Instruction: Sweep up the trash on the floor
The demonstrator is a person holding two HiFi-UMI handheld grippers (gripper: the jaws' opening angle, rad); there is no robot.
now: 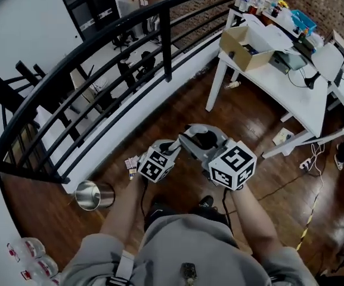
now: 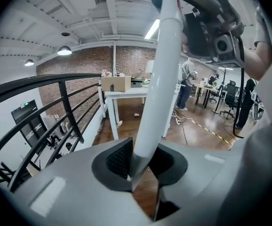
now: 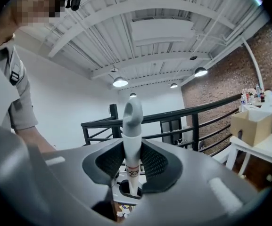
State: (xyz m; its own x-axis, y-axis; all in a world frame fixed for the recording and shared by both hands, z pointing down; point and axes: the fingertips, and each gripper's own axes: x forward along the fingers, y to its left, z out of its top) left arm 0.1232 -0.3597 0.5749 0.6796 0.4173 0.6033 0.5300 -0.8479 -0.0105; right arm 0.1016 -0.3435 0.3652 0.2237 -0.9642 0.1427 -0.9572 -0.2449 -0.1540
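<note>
In the head view both grippers are raised close together in front of my chest, the left gripper (image 1: 177, 149) beside the right gripper (image 1: 216, 151). The left gripper (image 2: 143, 161) is shut on a white pole handle (image 2: 160, 84), which runs up towards the right gripper (image 2: 211, 29). The right gripper (image 3: 132, 163) is shut on the white handle (image 3: 131, 142) just below its grey cap (image 3: 132, 113). The sweeping end of the tool is hidden. Scraps of trash (image 1: 132, 163) lie on the wooden floor by the railing base; the trash (image 3: 121, 212) also shows below the right gripper.
A black railing (image 1: 100, 58) curves along the left, with a steel bin (image 1: 94, 195) at its foot. A white table (image 1: 291, 85) bearing a cardboard box (image 1: 243, 46) stands at the right. A power strip and cables (image 1: 307, 162) lie on the floor. Plastic bottles (image 1: 31, 258) sit bottom left.
</note>
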